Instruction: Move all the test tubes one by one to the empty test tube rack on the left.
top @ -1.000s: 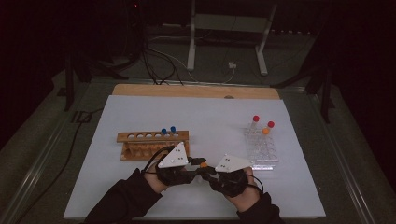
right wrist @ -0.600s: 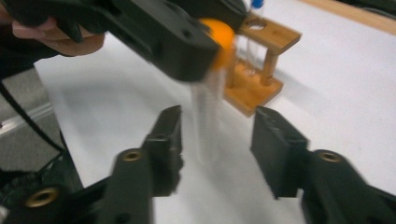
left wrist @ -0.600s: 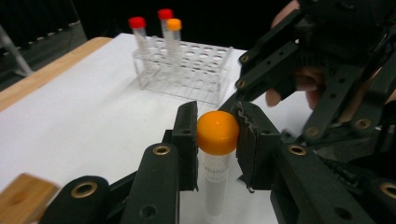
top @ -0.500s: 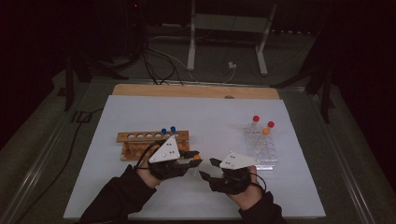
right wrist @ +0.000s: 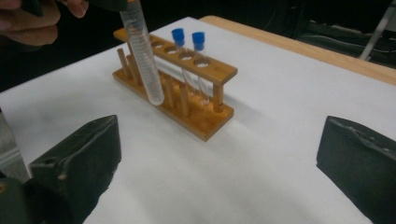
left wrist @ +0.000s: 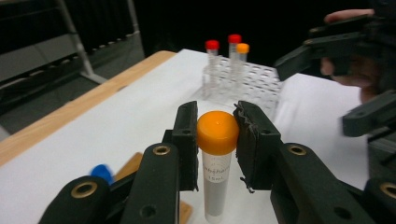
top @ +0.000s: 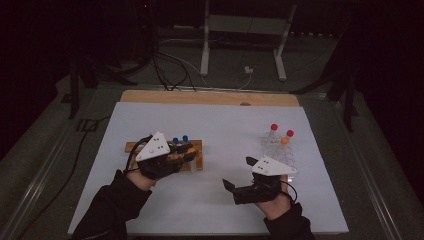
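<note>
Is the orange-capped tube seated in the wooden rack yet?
No. The orange-capped tube hangs clamped in the left hand-held gripper, its tip beside the wooden rack.

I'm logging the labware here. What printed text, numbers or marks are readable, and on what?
"15ml": faint print on the orange-capped tube clamped in the left hand-held gripper.
Graduation marks run along that tube in the right gripper view; any numbers are too blurred to read.
</note>
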Motion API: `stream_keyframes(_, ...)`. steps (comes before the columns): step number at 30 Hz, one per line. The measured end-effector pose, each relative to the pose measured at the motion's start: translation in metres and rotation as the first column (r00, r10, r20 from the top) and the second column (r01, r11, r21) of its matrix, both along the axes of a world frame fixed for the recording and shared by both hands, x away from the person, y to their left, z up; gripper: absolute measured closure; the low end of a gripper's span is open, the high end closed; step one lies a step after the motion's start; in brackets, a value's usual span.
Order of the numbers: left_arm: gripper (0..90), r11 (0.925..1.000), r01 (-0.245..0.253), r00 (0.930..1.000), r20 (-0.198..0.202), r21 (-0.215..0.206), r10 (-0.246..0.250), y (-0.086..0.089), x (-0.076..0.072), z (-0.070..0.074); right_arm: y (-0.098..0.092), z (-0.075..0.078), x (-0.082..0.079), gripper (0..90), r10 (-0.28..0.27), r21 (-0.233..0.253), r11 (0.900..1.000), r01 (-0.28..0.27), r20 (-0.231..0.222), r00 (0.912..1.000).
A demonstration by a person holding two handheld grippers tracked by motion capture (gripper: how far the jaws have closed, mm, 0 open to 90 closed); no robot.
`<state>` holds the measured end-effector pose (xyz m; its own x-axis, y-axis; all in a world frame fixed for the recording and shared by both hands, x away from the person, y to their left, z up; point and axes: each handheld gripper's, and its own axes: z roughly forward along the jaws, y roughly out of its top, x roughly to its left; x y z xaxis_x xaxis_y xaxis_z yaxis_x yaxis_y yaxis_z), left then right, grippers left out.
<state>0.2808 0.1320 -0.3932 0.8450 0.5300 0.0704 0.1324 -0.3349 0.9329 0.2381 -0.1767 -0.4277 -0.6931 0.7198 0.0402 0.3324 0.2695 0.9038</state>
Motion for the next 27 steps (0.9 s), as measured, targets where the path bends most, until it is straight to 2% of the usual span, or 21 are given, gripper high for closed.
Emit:
stream_keyframes(2, 71.8, 0.9998, -0.022, 0.9997, 0.007, -0.001, 0.022, 0.005, 0.001, 0.001, -0.002, 0.001, 0.001, 0.0, -0.008, 0.016, 1.000, 0.008, -0.001, 1.0000)
stream_keyframes(7, 71.8, 0.9969, -0.079, 0.9966, 0.023, -0.007, 0.079, 0.018, 0.005, 0.006, -0.005, 0.002, 0.001, 0.0, -0.021, 0.004, 1.000, 0.021, 0.015, 0.9997)
stream_keyframes(9, 71.8, 0.9941, -0.108, 0.9936, 0.032, 0.002, 0.108, 0.022, 0.008, 0.007, -0.006, 0.003, 0.000, 0.0, -0.022, 0.006, 1.000, 0.022, 0.020, 0.9995)
stream_keyframes(14, 71.8, 0.9865, -0.164, 0.9862, 0.023, -0.002, 0.164, 0.033, 0.015, 0.005, -0.007, 0.003, 0.001, 0.0, -0.030, 0.004, 1.000, 0.030, 0.029, 0.9991)
stream_keyframes(17, 71.8, 0.9798, -0.200, 0.9796, 0.021, -0.008, 0.200, 0.038, 0.019, 0.002, -0.009, 0.004, 0.000, 0.0, -0.031, 0.003, 1.000, 0.031, 0.031, 0.9990)
stream_keyframes(18, 71.8, 0.9748, -0.223, 0.9743, 0.031, -0.003, 0.223, 0.040, 0.021, 0.001, -0.009, 0.004, 0.001, 0.0, -0.029, 0.003, 1.000, 0.029, 0.030, 0.9991)
stream_keyframes(19, 71.8, 0.9727, -0.232, 0.9721, 0.033, -0.003, 0.232, 0.041, 0.022, 0.000, -0.010, 0.004, 0.001, 0.0, -0.030, 0.003, 1.000, 0.029, 0.030, 0.9991)
stream_keyframes(20, 71.8, 0.9701, -0.242, 0.9695, 0.035, -0.013, 0.243, 0.043, 0.023, -0.001, -0.010, 0.004, 0.001, 0.0, -0.031, 0.003, 1.000, 0.030, 0.031, 0.9990)
stream_keyframes(24, 71.8, 0.9528, -0.301, 0.9513, 0.058, -0.041, 0.303, 0.045, 0.026, -0.004, -0.010, 0.004, 0.001, 0.0, -0.024, 0.001, 1.000, 0.024, 0.027, 0.9993)
stream_keyframes(27, 71.8, 0.9447, -0.322, 0.9434, 0.064, -0.063, 0.326, 0.047, 0.027, -0.005, -0.010, 0.003, 0.001, 0.0, -0.023, 0.000, 1.000, 0.023, 0.027, 0.9994)
